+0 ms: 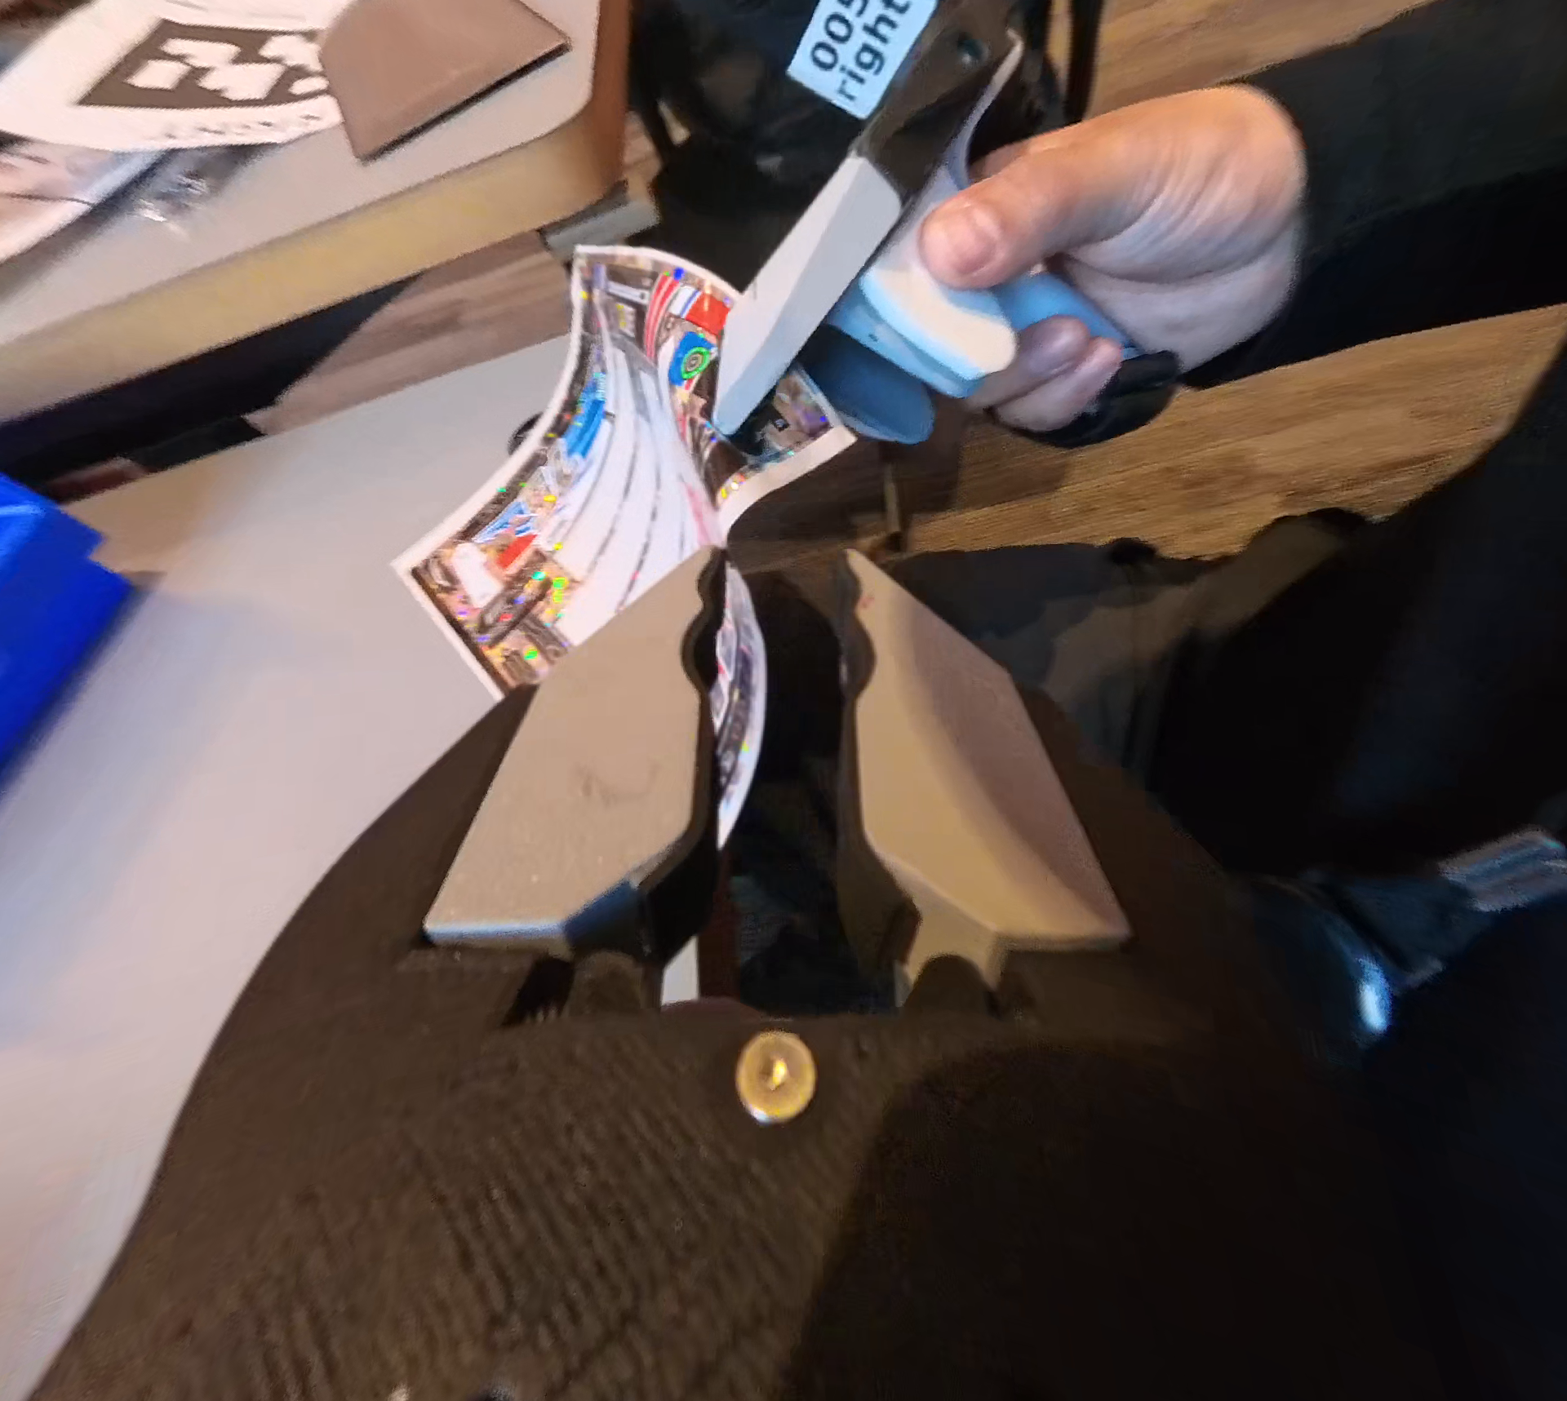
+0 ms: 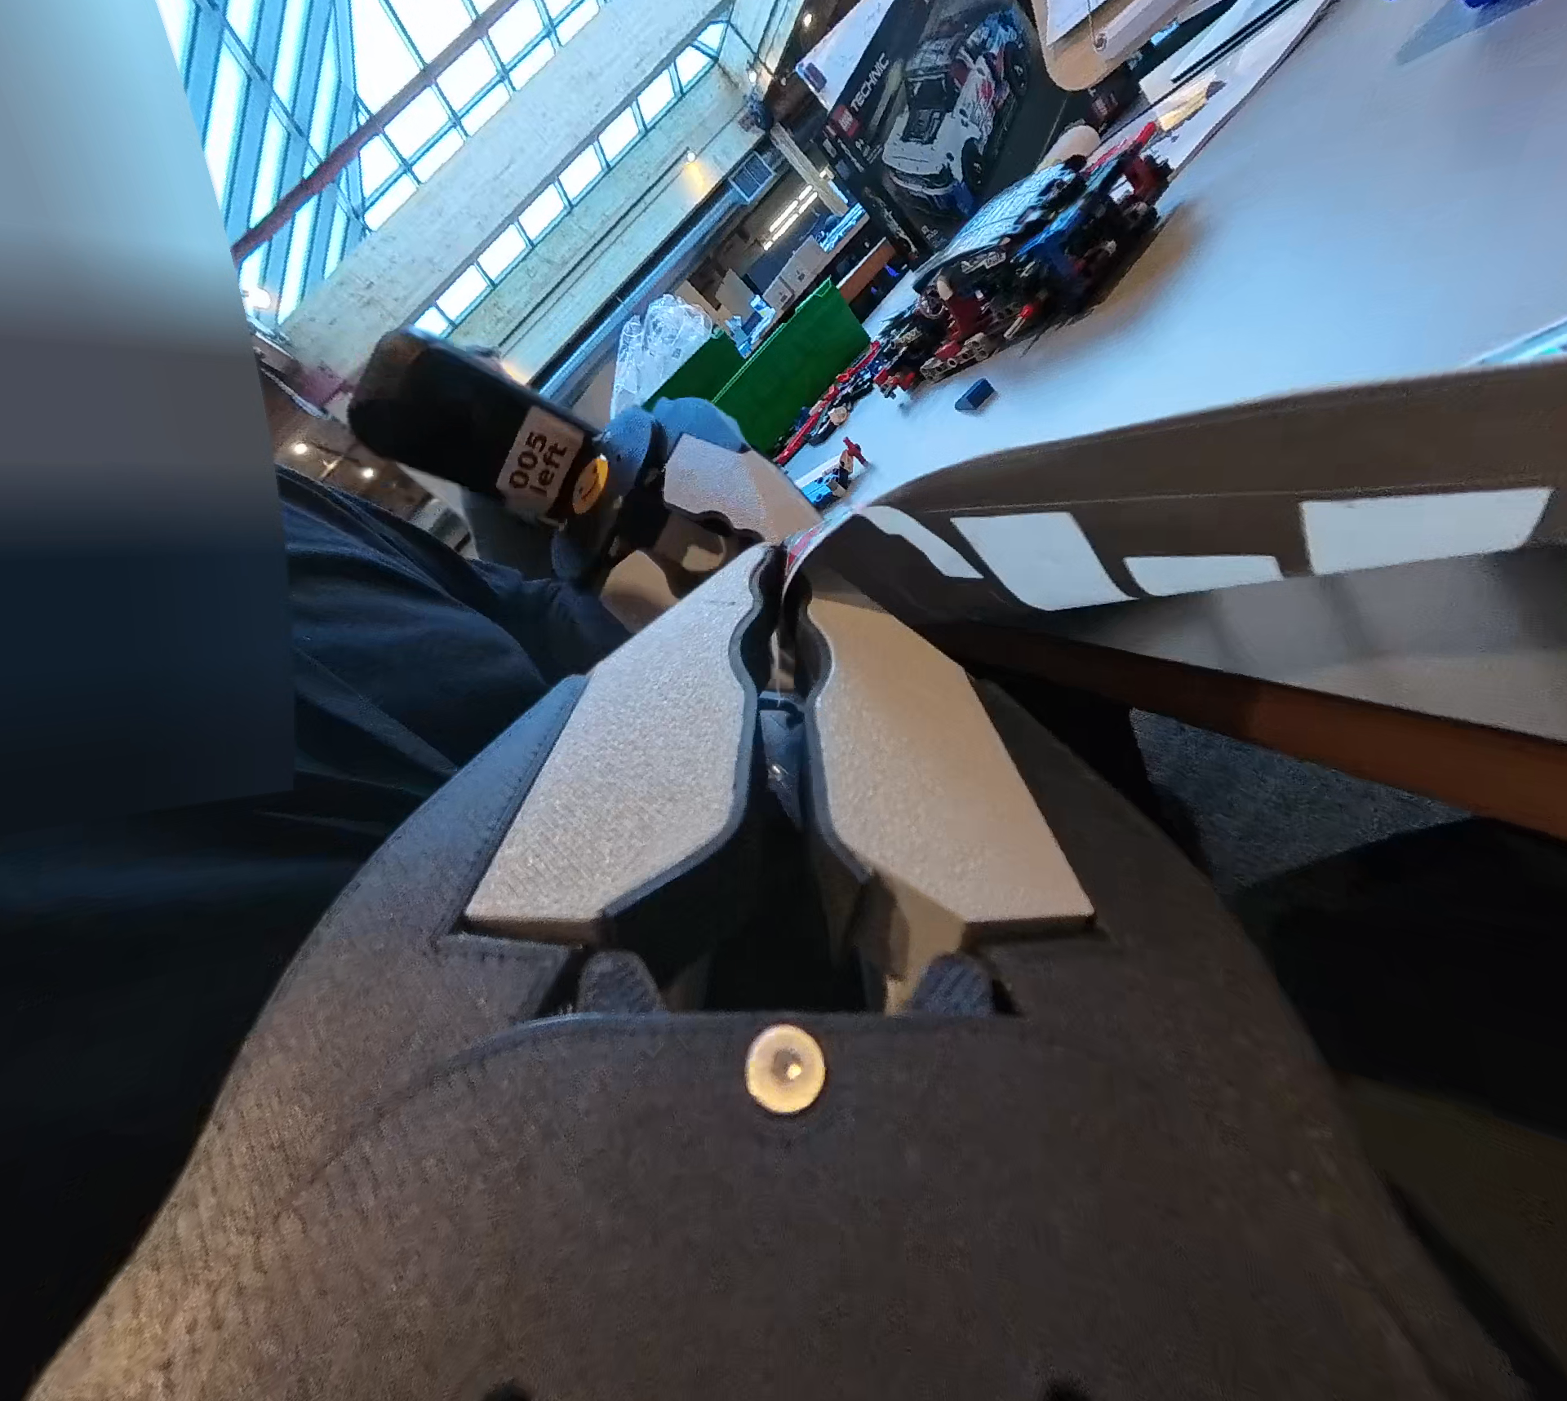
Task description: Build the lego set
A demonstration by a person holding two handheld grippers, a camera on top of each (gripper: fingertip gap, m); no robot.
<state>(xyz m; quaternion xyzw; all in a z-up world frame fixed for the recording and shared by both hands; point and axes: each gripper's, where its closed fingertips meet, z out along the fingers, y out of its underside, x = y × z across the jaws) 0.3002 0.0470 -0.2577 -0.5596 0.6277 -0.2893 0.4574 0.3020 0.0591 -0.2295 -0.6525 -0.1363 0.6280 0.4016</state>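
Left wrist view: the left claw [image 1: 784,572] has its fingers set apart at the tips, and a sticker sheet [image 1: 593,479] passes between them, lying against the inner face of the left finger [image 1: 593,750]; whether the sheet is pinched there cannot be told. Ahead of this claw the sheet curls upward, its printed, glittering side toward the camera. The right claw [image 1: 733,419] comes down from above right, held by a hand [image 1: 1128,250], and meets the sheet's far edge. A grey table [image 1: 212,682] lies to the left of the claw, with a blue bin [image 1: 42,597] at the far left.

Right wrist view: the right claw [image 2: 784,580] is closed narrow on the edge of the sheet [image 2: 1187,504], whose grey back with white patches runs off to the right. The left claw [image 2: 763,504] sits just ahead and to the left, at the same sheet. Beyond, on the table [image 2: 1357,241], stands the partly built lego car [image 2: 1043,258], well apart from both claws, with the set box [image 2: 941,89] behind it.
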